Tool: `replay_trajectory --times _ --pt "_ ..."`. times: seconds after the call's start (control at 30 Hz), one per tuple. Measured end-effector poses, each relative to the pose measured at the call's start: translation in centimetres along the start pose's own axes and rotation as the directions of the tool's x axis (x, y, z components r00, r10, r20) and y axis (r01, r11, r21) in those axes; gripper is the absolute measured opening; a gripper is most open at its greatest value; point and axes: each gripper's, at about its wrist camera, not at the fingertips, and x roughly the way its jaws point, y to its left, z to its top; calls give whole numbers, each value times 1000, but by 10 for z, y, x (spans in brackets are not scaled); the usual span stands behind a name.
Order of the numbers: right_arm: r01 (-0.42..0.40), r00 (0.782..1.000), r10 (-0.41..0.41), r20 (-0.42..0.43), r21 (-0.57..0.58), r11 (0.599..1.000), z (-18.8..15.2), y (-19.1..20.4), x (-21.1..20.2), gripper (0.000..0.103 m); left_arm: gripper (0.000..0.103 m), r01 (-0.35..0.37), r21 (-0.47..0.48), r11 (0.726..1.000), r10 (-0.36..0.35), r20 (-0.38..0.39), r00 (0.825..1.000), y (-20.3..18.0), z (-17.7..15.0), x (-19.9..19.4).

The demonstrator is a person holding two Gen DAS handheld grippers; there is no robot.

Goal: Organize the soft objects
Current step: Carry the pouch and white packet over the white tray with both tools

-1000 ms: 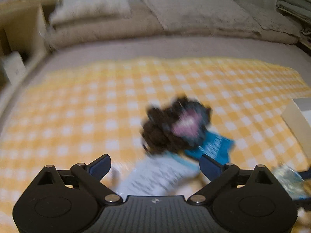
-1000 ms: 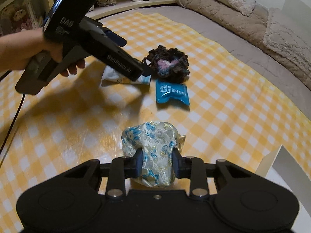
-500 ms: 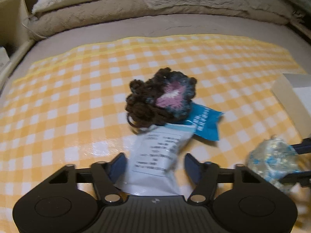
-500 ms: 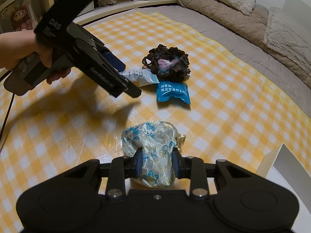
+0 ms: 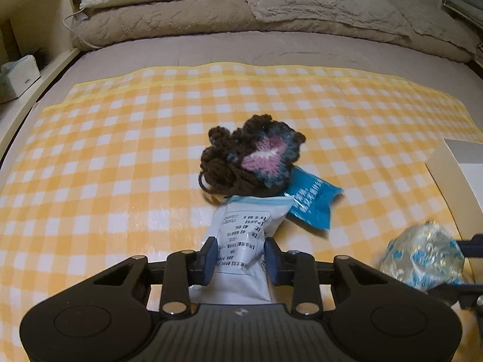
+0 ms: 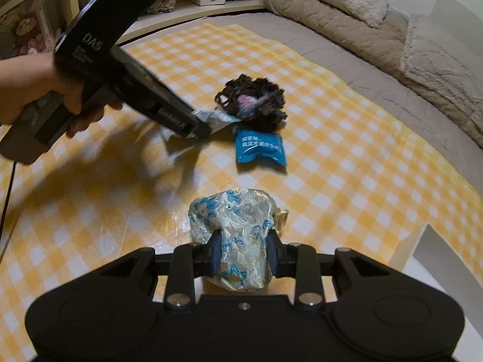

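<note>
The left gripper (image 5: 240,261) has its fingers clamped on the white packet (image 5: 241,241). The right gripper (image 6: 244,252) pinches the brocade pouch (image 6: 238,229); the crocheted piece (image 5: 250,160) lies just beyond.

Yellow checked cloth (image 5: 120,157) beneath claw; beige pillows (image 5: 271,3) far ahead; tissue box (image 5: 18,78) far left; white box (image 5: 452,175) right.

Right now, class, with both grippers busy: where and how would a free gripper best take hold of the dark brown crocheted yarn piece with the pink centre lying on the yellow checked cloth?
Probably by its thick, bunched brown edge, coming down from above on the far side. The dark brown crocheted yarn piece lies in a soft heap, and its near edge seems to overlap the white printed packet and the blue sachet.
</note>
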Motion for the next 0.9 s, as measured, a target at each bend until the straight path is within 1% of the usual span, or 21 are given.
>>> replay_trajectory --times 0.1,0.2,0.4,0.53,0.73,0.9 --pt "13 1000 -13 15 9 1000 0 2 -11 31 34 -12 5 1000 12 -3 1000 -6 -4 -10" --pt "35 999 -35 35 10 999 0 4 -25 31 34 -18 2 1000 18 11 1000 -9 -8 -23" --pt "84 994 -87 64 36 996 -5 1 -51 31 33 -8 -21 1000 9 67 998 -19 -10 -56" --pt "119 988 -125 89 66 991 -12 -6 -71 31 33 13 -23 1000 -10 115 993 -30 -10 -80" --pt "156 974 -176 143 141 978 -22 -24 -105 31 33 35 -21 999 -31 191 981 -54 -7 -110" --pt "181 958 -222 185 213 960 -34 -42 -130 31 32 76 -28 997 -67 258 964 -78 -1 -131"
